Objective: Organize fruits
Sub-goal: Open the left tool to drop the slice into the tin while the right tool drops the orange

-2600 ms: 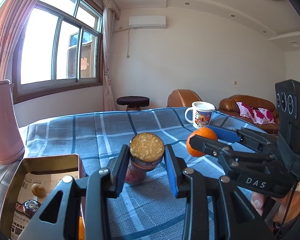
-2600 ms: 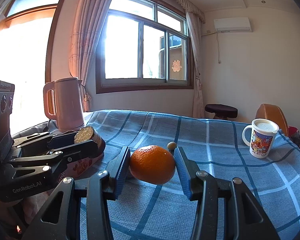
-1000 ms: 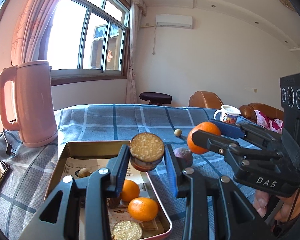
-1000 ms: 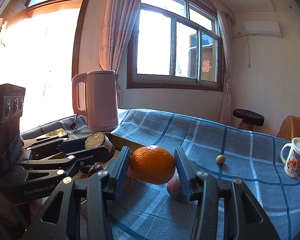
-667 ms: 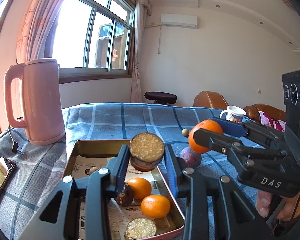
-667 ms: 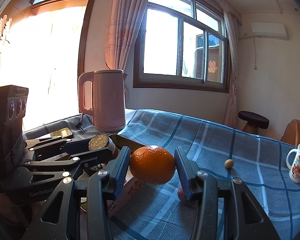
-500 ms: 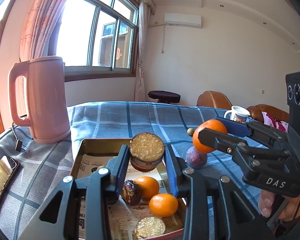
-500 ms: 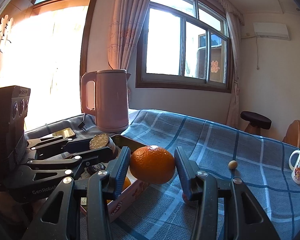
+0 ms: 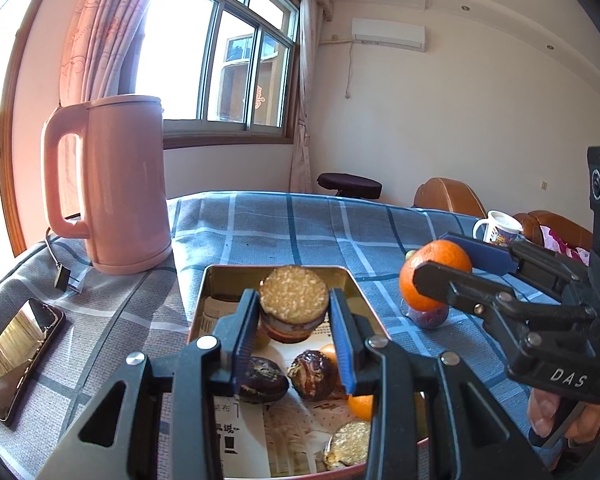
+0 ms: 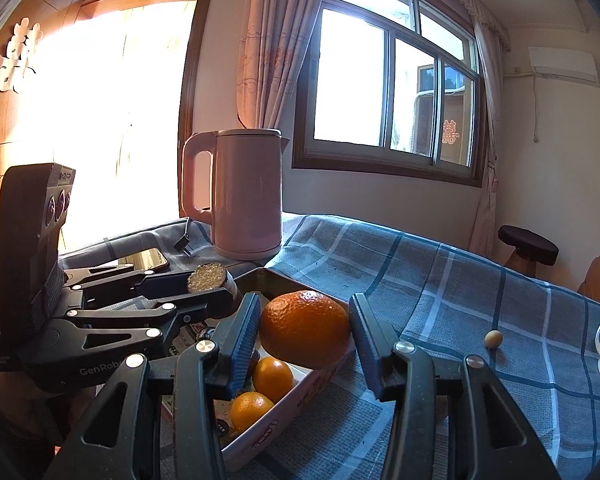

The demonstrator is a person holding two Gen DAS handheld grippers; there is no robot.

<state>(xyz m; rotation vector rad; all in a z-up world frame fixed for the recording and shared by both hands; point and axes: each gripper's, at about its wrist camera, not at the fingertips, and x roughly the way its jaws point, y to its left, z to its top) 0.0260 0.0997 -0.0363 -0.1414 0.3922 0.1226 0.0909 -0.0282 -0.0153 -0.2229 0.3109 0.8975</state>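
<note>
Left tool [image 9: 293, 322] clenched on a round cut fruit [image 9: 293, 299]; right tool [image 10: 304, 330] clenched on an orange [image 10: 305, 328].

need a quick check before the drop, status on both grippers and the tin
Left gripper shut on round cake, over tin. Right gripper shut on orange, above tin edge. Nothing blocking.

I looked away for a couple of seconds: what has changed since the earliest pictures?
Both hands swung toward the tin tray: the left gripper now holds its cut fruit over the tray, and the right gripper brings the orange to its edge. Nothing was taken or released; the kettle and mug stayed put.
</note>
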